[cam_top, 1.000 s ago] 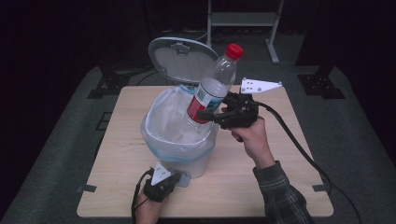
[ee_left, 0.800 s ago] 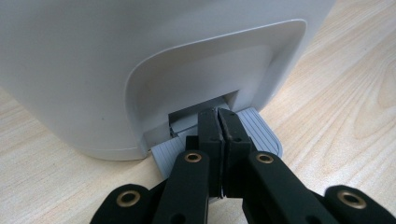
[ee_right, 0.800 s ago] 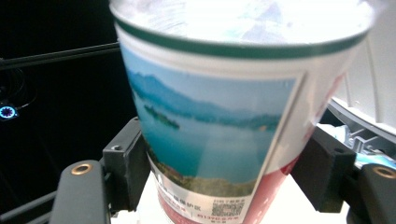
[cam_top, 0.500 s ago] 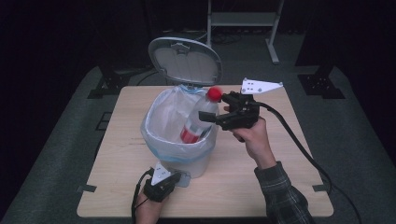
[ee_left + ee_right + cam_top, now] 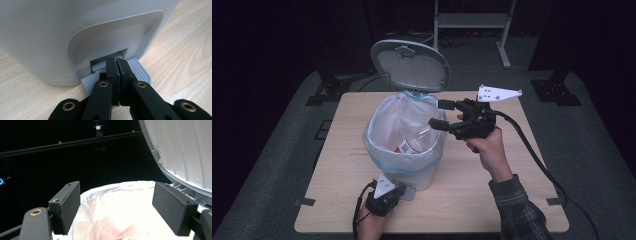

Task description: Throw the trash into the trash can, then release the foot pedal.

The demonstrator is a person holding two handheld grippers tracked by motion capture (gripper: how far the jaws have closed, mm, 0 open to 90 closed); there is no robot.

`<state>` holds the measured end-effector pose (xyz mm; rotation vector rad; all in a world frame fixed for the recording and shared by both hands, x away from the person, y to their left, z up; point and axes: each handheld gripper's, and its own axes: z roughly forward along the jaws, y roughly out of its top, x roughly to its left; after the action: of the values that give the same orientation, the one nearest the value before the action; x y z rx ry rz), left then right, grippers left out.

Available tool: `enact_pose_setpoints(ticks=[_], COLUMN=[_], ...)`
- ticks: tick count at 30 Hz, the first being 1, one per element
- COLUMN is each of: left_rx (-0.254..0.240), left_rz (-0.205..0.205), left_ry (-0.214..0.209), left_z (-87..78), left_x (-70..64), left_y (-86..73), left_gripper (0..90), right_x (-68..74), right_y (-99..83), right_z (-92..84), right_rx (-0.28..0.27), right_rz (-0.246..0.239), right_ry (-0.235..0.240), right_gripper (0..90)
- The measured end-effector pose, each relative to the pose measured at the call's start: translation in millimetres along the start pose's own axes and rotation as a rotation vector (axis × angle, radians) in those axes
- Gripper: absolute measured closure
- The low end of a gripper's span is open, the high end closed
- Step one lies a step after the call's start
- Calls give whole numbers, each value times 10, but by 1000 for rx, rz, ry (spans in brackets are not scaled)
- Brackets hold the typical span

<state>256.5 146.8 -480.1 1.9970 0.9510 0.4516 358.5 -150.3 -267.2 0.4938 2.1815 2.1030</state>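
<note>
From above, mid-tabletop (image 5: 492, 200): lined bin (image 5: 404, 145), lid (image 5: 410, 65) raised at its 12 o'clock, bottle (image 5: 414, 145) lying inside. Right gripper (image 5: 443, 114) at the bin's 3 o'clock, jaws spread, empty. Left gripper (image 5: 384, 197) at 6 o'clock.

Left gripper view: jaws pressed together atop the pedal (image 5: 140, 72).

Right gripper view: bag (image 5: 117, 207) between spread jaws.

Judgement: disposal done; pedal release remains.

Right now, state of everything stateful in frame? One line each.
Bin lid: open, tipped up behind the bin.
Pedal: left gripper resting on it.
Left gripper: shut, nothing between the jaws.
Right gripper: open, empty, beside the bin rim.
Bottle: inside the bin, lying tilted.
Bag liner: fitted, folded over the rim.
Bin: upright on the table.
</note>
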Motion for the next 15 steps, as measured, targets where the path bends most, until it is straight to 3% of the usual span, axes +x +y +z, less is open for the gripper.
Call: enact_pose_setpoints(ticks=[5,8,12,15], left_rx=[-1,-2,23,25], left_rz=[-5,-31,16,18], left_ry=[-3,-29,-25,-38], left_z=[-1,-8,-24,-64], left_x=[5,26,-23,-29], left_y=[1,7,43,46], left_gripper=[893,866,812,770], right_x=[29,24,24,27], right_y=[-34,-71,-127,-188], right_z=[-32,-94,-206,-319], right_rx=[21,33,69,98], right_rz=[-13,-15,-22,-38], right_ry=[-13,-32,-76,-121], right_gripper=[213,213,213,213])
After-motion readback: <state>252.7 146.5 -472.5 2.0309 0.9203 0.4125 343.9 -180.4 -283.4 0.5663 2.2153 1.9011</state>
